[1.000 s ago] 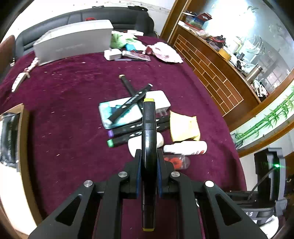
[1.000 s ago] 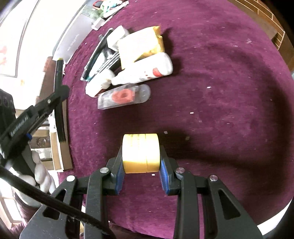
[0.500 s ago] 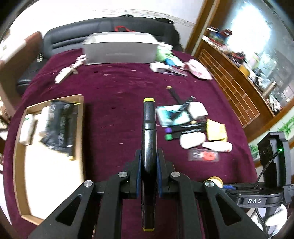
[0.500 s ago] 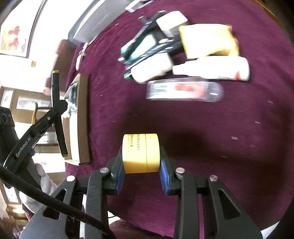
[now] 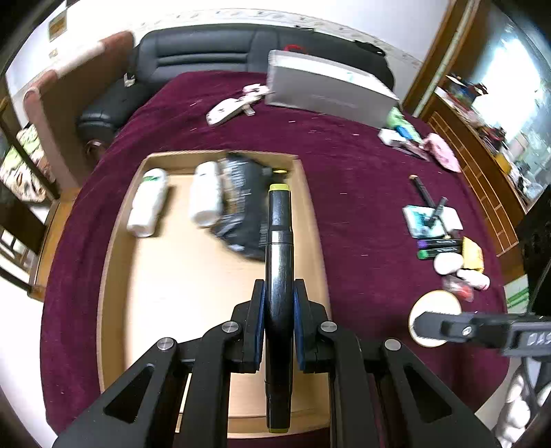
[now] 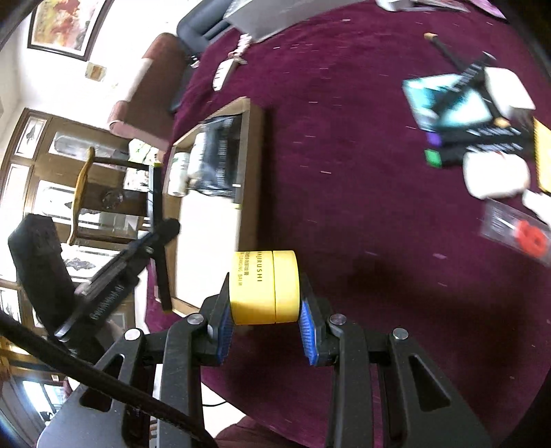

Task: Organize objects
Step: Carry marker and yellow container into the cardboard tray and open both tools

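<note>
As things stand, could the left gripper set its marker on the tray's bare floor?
Probably yes: the left gripper, shut on the marker, hangs over the tray, whose near floor is bare; the bottles and black pouch lie farther back.

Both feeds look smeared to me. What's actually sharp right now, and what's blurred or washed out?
Left wrist view: the marker in the jaws is sharp, the black pouch in the tray is smeared, and the window at far right is blown out. Right wrist view: the yellow jar is crisp, and the clutter pile is motion-blurred.

Home living room: black leather sofa (image 5: 220,51), framed painting (image 6: 63,26), glass-front wooden cabinet (image 6: 41,162), cloth-covered table (image 5: 361,193).
</note>
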